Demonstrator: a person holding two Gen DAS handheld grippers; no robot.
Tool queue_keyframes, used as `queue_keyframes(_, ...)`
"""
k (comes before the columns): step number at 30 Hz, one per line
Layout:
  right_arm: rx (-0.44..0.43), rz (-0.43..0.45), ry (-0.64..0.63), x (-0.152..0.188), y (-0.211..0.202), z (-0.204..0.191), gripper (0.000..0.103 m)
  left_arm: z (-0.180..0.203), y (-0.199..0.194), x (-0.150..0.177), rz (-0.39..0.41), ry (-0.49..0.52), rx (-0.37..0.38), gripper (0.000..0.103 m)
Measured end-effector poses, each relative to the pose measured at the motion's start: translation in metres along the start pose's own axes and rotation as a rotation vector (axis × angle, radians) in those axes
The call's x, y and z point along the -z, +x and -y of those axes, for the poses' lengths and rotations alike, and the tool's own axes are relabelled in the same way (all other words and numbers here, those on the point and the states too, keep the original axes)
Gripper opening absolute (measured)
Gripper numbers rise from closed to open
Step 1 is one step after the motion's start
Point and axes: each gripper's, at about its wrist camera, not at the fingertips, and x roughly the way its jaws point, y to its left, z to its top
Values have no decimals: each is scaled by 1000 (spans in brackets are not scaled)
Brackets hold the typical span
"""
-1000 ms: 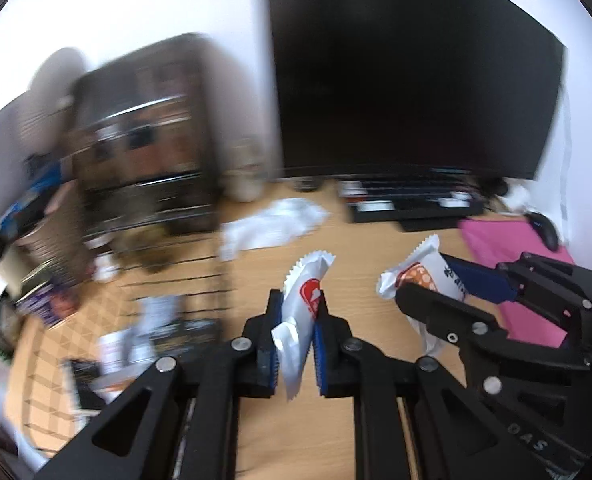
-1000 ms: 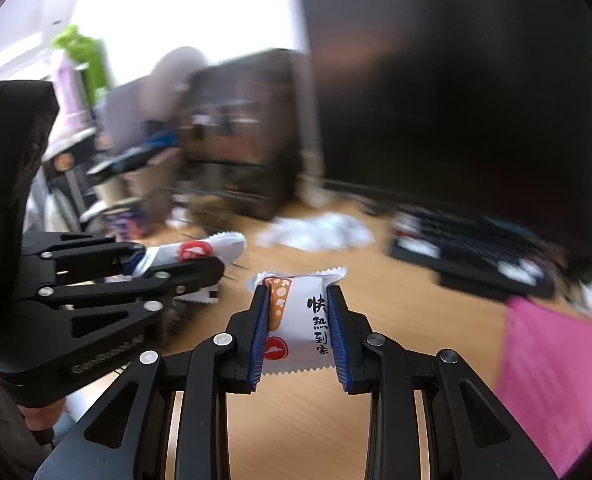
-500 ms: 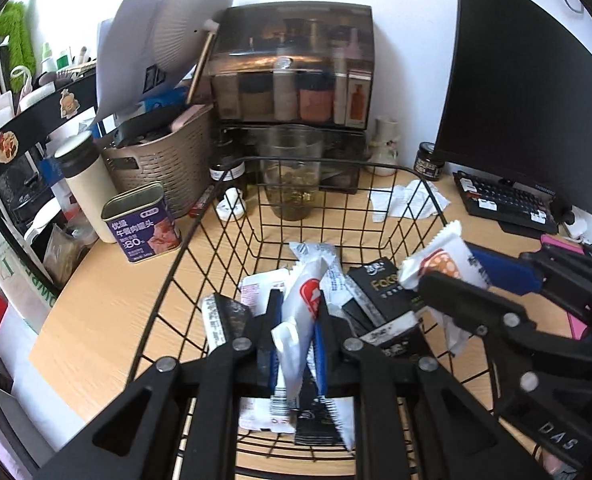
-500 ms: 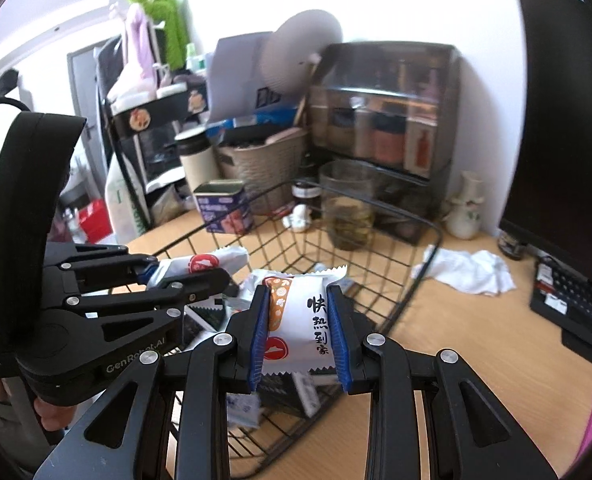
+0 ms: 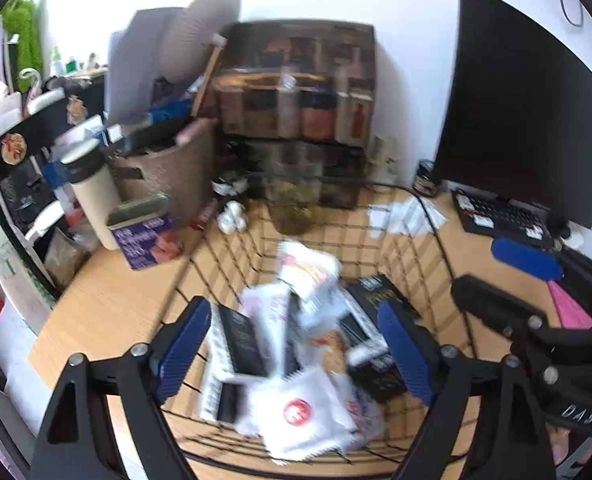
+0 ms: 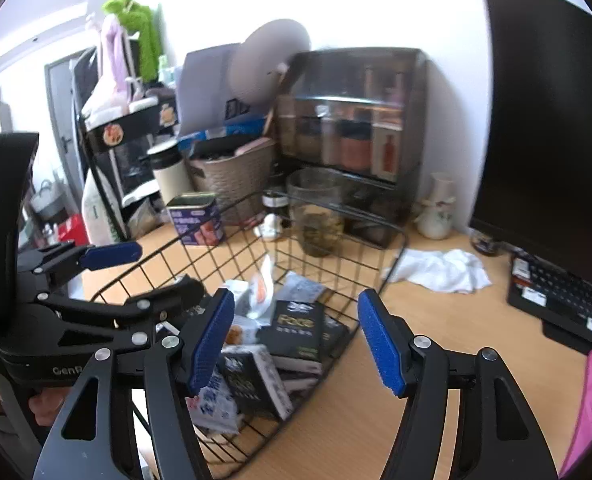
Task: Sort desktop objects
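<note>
Both handheld grippers hang over a black wire basket (image 5: 432, 216) on a wooden desk (image 6: 436, 336). The left gripper (image 5: 294, 350) fills the bottom of its view, its blue-padded jaws spread wide and opening, gripping nothing. Between and beyond them, blurred white snack packets (image 5: 300, 408) lie loose in the basket, one marked with a red round logo near the lower centre. Black boxes (image 5: 242, 340) lie beside the packets.

The right gripper (image 6: 292, 340) sits low in its own view, jaws parted and opening, nothing pressed between the pads. Past them, in the middle of the frame, a black box with gold lettering (image 6: 296, 330) and more packets rest inside the basket.

At upper centre stands a dark cabinet of bottles (image 6: 356, 120). Left of it are a woven tub (image 6: 236, 176) and a purple tin (image 6: 196, 220). A crumpled white cloth (image 6: 440, 270) lies right of the basket, with a keyboard (image 6: 564, 300) and a large dark monitor (image 6: 544, 120) at the right edge.
</note>
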Motion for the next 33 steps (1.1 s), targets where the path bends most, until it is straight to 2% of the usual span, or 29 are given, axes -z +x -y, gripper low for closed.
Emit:
queue_keyframes(1, 16, 0, 4, 2, -5, 4, 63, 8, -1, 1, -8, 8, 33, 86)
queue_keyframes(4, 97, -7, 13, 14, -26, 17, 64, 31, -6, 7, -8, 47, 69, 86)
queue_keyframes(7, 202, -26, 37, 32, -50, 35, 64, 61, -11, 16, -19, 87, 119, 86)
queue_keyframes(11, 351, -85, 110, 63, -85, 59, 64, 102, -19, 30, -43, 136, 215, 86)
queue_keyframes(13, 393, -89, 149, 80, -107, 68, 64, 123, -24, 39, -48, 166, 251, 87)
queue_keyframes(17, 428, -80, 237, 112, -144, 83, 64, 152, -36, 54, -56, 200, 302, 87)
queue_keyframes(21, 466, -94, 263, 137, -170, 90, 64, 172, -50, 71, -49, 239, 324, 87)
queue_keyframes(27, 492, -46, 249, 138, -187, 88, 64, 181, -62, 75, -23, 263, 327, 87)
queue_keyframes(33, 487, -65, 267, 136, -173, 95, 64, 179, -56, 73, -22, 253, 303, 87)
